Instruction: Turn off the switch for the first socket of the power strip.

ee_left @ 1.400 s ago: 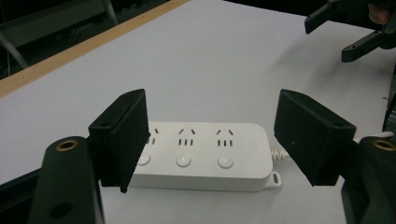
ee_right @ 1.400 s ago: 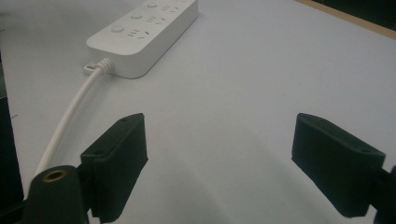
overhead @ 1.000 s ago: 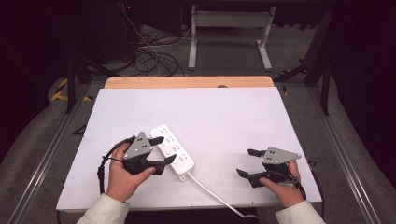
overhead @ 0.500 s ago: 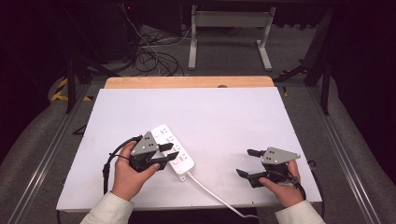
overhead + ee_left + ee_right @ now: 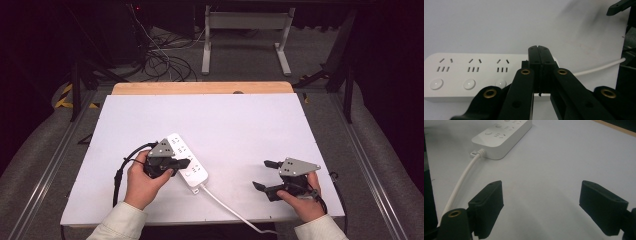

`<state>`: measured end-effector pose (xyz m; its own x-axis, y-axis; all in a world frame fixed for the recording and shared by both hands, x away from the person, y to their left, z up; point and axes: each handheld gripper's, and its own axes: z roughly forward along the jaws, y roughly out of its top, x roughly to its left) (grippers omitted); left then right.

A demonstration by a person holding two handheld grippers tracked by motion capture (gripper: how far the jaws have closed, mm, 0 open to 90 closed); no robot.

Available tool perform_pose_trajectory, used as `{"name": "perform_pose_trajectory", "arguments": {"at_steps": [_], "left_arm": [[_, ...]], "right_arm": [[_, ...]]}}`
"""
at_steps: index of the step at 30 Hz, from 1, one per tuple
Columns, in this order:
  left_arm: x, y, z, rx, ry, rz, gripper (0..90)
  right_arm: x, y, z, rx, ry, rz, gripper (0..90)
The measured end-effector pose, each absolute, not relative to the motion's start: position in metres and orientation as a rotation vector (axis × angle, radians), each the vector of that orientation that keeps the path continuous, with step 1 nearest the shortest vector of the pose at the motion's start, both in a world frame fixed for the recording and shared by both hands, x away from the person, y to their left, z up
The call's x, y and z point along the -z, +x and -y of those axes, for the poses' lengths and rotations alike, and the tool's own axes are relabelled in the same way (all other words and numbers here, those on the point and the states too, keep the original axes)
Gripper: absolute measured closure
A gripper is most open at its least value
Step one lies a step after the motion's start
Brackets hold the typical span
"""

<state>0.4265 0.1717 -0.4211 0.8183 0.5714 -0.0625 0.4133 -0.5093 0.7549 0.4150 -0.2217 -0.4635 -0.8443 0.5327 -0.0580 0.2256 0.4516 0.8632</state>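
Shifted rightward since the earlier frames, the left tool (image 5: 182, 162) now sits over the near end of the white plastic power strip (image 5: 187, 161), its jaws pressed together with nothing between them, tips above the switch end. Likely a button press is intended. The strip lies left of centre on the white worktop (image 5: 240, 125), its white cable (image 5: 232, 210) trailing toward the near edge. The right tool (image 5: 262, 175) rests wide, well apart from the strip, its hand low on the worktop.

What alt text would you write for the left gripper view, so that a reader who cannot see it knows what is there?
The left gripper, its two black jaws pressed together, reaches over a white power strip lying on a white table. The strip shows three socket groups, each with a round button, and its white cord runs off to the right.
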Motion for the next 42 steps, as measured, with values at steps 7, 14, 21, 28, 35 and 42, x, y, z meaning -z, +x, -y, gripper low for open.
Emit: {"name": "perform_pose_trajectory", "arguments": {"at_steps": [7, 14, 21, 28, 35, 42], "left_arm": [[0.429, 0.436, -0.166, -0.189, 2.253, -0.764, 90.0], [0.432, 0.44, -0.161, -0.152, 2.307, -0.783, 90.0], [0.434, 0.441, -0.157, -0.151, 2.343, -0.796, 90.0], [0.436, 0.443, -0.153, -0.141, 2.383, -0.803, 90.0], [0.439, 0.443, -0.151, -0.141, 2.405, -0.805, 90.0], [0.44, 0.443, -0.15, -0.145, 2.416, -0.807, 90.0]], "right_arm": [[0.465, 0.415, 0.221, -1.342, 0.643, -2.397, 19.4], [0.465, 0.415, 0.221, -1.343, 0.643, -2.397, 19.3], [0.465, 0.415, 0.221, -1.344, 0.641, -2.396, 19.4], [0.465, 0.415, 0.221, -1.345, 0.64, -2.395, 19.7], [0.465, 0.415, 0.221, -1.343, 0.637, -2.398, 19.8], [0.466, 0.415, 0.22, -1.344, 0.636, -2.405, 19.9]]}}
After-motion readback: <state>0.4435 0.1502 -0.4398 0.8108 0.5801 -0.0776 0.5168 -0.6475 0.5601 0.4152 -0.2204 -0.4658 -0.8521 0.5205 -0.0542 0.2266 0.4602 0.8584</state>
